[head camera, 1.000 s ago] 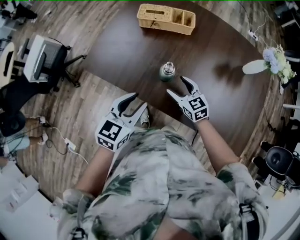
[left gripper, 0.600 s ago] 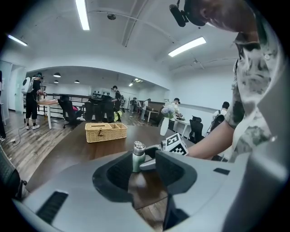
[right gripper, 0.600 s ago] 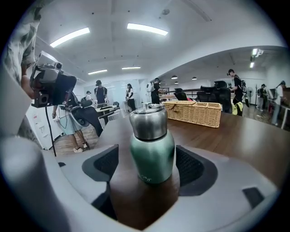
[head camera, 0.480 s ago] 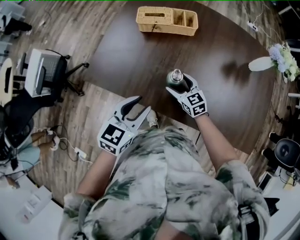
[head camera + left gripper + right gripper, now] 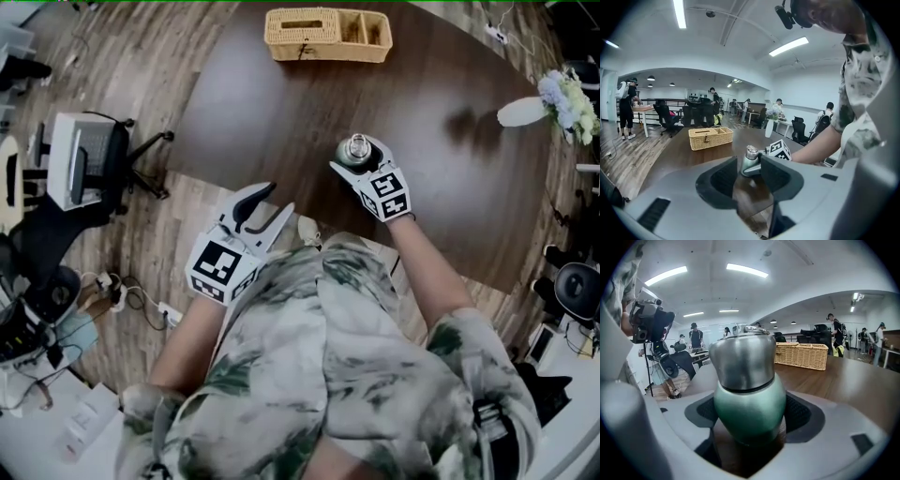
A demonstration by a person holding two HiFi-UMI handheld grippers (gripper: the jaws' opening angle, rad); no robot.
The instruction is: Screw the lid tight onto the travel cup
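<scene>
A green travel cup (image 5: 355, 150) with a silver lid (image 5: 743, 357) stands upright on the dark round table (image 5: 281, 103), near its front edge. My right gripper (image 5: 356, 157) reaches around it, one finger on each side. In the right gripper view the cup's body (image 5: 750, 399) fills the space between the pads (image 5: 799, 413), with thin dark gaps at the sides. The jaws stand wide and do not press on it. My left gripper (image 5: 279, 198) hangs open and empty off the table's front edge, over the wooden floor, pointing at the cup (image 5: 750, 159).
A wicker basket (image 5: 328, 33) sits at the table's far edge. A white vase with flowers (image 5: 553, 98) lies at the far right. An office chair (image 5: 84, 159) stands on the floor to the left. People stand and sit in the room behind.
My right gripper has moved forward and now has the cup between its fingers, with its jaws spread wider. The left gripper has barely moved.
</scene>
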